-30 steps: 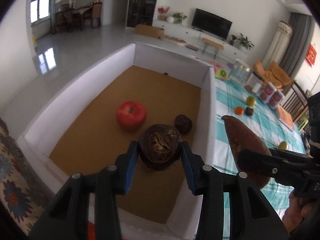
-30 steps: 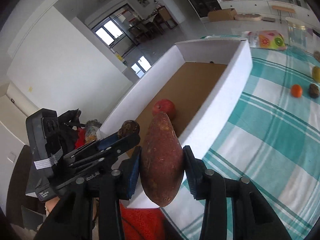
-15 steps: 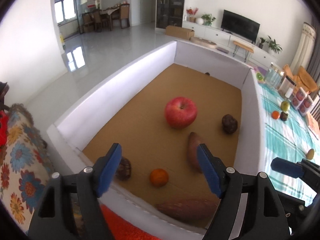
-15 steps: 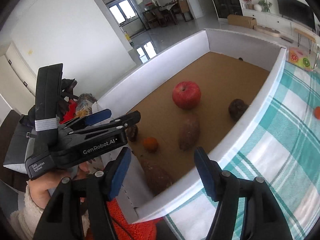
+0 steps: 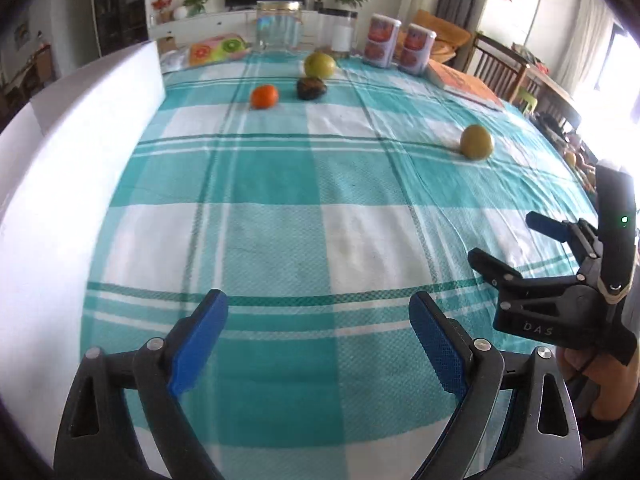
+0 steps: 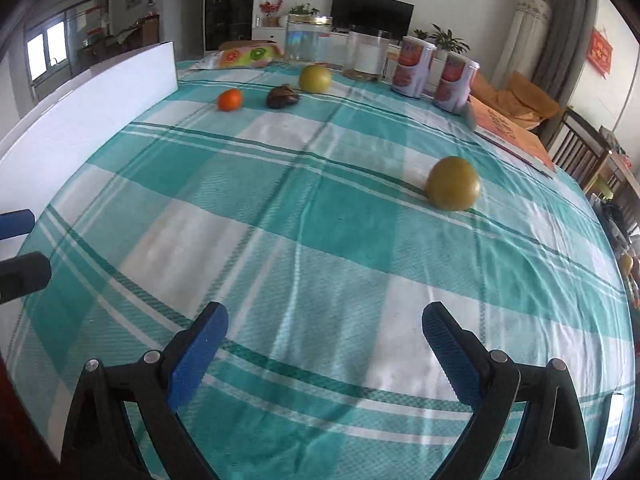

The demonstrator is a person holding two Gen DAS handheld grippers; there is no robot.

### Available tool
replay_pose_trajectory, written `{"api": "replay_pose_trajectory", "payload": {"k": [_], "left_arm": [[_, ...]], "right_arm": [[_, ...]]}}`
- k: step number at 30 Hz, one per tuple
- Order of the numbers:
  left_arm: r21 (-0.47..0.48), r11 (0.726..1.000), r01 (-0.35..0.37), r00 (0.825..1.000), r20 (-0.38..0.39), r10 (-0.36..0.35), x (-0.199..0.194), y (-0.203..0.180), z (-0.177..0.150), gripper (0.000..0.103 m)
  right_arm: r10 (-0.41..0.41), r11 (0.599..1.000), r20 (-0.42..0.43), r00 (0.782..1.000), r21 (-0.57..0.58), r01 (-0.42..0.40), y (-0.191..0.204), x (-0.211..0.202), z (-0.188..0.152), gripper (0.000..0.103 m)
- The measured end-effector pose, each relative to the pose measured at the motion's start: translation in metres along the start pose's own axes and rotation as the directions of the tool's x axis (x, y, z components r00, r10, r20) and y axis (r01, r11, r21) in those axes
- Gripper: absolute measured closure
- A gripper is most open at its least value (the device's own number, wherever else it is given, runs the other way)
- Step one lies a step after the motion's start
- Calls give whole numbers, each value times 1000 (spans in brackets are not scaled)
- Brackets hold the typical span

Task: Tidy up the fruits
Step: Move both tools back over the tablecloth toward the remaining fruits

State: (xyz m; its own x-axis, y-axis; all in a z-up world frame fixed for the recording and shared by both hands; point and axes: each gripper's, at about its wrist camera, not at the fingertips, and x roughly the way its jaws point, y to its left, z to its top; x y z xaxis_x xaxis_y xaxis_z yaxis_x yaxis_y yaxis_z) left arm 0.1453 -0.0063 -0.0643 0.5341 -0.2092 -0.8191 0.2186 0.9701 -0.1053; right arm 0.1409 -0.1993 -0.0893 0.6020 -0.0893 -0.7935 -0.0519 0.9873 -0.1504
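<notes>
While opening with nothing between blue pads, left gripper (image 5: 318, 330) and right gripper (image 6: 322, 342), spread wide, aimed ahead toward round yellow-green fruit (image 6: 453, 183) for pickup.

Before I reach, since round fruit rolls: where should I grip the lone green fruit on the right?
Grip the green fruit across its widest middle, coming from above. It is round, sits alone on the flat cloth, and nothing crowds either side.
</notes>
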Motion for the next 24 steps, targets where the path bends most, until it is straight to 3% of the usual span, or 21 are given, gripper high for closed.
{"api": "replay_pose_trajectory", "payload": {"k": [3, 9, 14, 24], "left_arm": [[19, 1000, -23, 999, 27, 22, 22, -17, 11, 10], [-6, 999, -44, 998, 45, 44, 48, -18, 17, 10], [31, 996, -78, 996, 49, 76, 52, -23, 15, 7], [42, 994, -99, 995, 37, 98, 55, -25, 16, 3]], "right_arm": [[-9, 999, 4, 1000, 47, 8, -28, 9, -5, 6], [21, 995, -14, 1000, 100, -20, -38, 18, -10, 5], [72, 983, -33, 997, 173, -65, -49, 26, -12, 0], [59, 983, -38, 998, 177, -51, -48, 27, -12, 0]]}}
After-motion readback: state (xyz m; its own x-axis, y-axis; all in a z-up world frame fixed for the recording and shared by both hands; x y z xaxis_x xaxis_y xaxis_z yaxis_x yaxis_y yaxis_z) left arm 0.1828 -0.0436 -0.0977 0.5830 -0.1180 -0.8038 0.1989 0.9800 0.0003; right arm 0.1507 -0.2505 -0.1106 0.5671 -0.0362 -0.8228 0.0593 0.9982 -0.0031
